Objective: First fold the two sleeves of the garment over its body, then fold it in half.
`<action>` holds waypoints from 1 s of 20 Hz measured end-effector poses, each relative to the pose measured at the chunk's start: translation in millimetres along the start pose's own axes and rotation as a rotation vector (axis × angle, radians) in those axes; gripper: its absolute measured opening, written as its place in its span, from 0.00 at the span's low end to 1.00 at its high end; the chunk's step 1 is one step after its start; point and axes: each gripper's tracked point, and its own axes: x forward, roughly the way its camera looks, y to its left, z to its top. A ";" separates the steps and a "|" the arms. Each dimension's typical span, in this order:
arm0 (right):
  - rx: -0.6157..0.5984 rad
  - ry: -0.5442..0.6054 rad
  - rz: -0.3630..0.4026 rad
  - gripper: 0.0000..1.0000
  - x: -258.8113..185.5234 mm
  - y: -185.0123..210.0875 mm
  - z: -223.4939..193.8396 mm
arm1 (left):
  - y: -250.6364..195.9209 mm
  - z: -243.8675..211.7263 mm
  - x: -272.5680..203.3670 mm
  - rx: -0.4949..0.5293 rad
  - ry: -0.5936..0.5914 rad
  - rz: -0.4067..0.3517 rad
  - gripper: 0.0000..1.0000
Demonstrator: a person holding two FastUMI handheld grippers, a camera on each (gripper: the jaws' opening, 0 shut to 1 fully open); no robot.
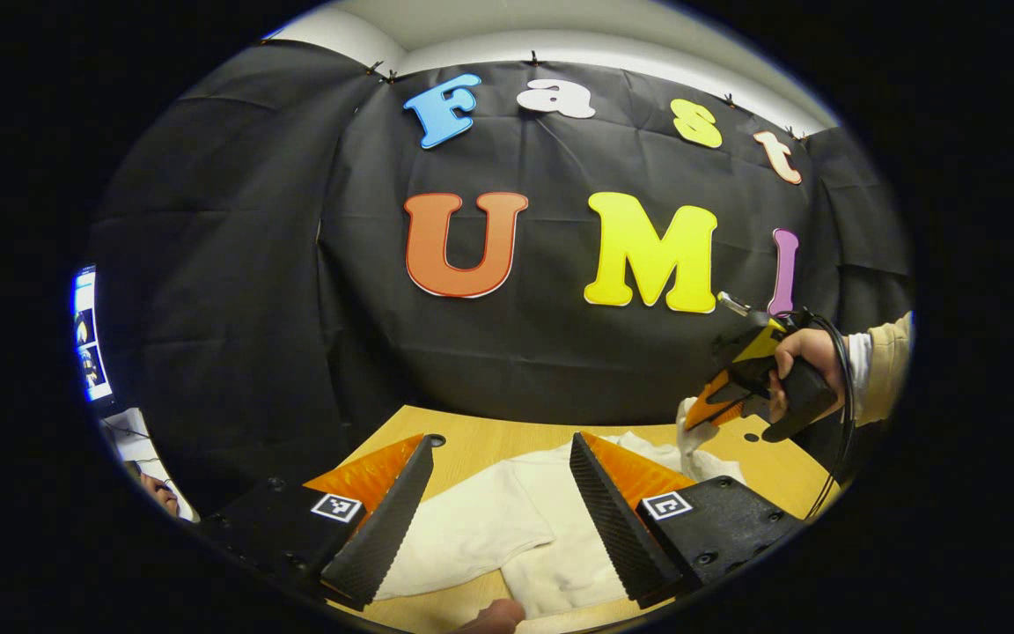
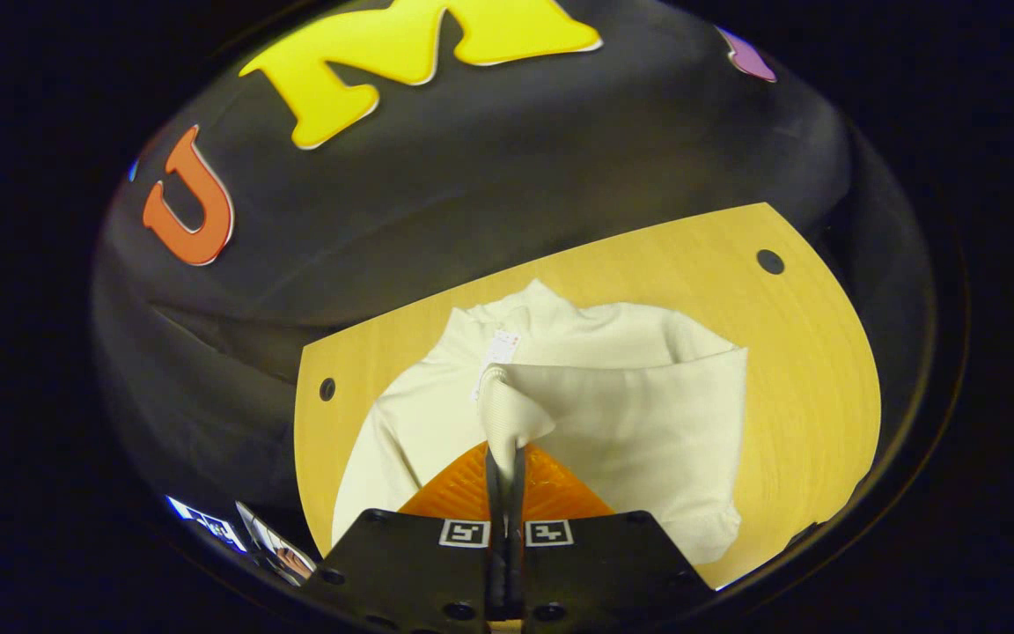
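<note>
Right gripper view: the right gripper (image 2: 504,458) has its fingers pressed together on a sleeve cuff (image 2: 507,414) of the garment (image 2: 613,414). The cuff stands just ahead of the fingertips, lifted off the cloth below. The sleeve (image 2: 648,396) runs from the cuff to the right of the gripper and lies over the body. The collar (image 2: 516,313) lies beyond the cuff, toward the wall. The garment rests on the table (image 2: 815,352), bare wood on both sides of it.

Left gripper view: the left gripper (image 1: 498,502) has its fingers wide apart and holding nothing. It hangs above the near part of the garment, where a second sleeve (image 1: 463,528) lies between the fingers, partly over the body. The right gripper shows farther off to the right, held in a hand (image 1: 802,370), with cloth hanging from its tips.

Judgement: the step in hand is the sleeve fold. To do it well, the held cuff should be carried across the body with the sleeve kept flat, laid down without twist, and let go only once it rests. Whether the near sleeve is already properly folded cannot be settled from here.
</note>
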 end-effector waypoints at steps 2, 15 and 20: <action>-0.029 0.009 0.026 0.01 20.2 34.2 -9.2 | 11.1 -13.4 3.7 0.011 0.034 0.016 0.99; -0.303 0.194 0.104 0.00 111.2 151.7 -128.0 | 80.1 -74.1 0.6 -0.026 0.136 0.138 1.00; -0.431 0.159 0.081 0.01 108.1 159.7 -139.6 | 92.6 -96.8 -11.1 -0.034 0.168 0.186 1.00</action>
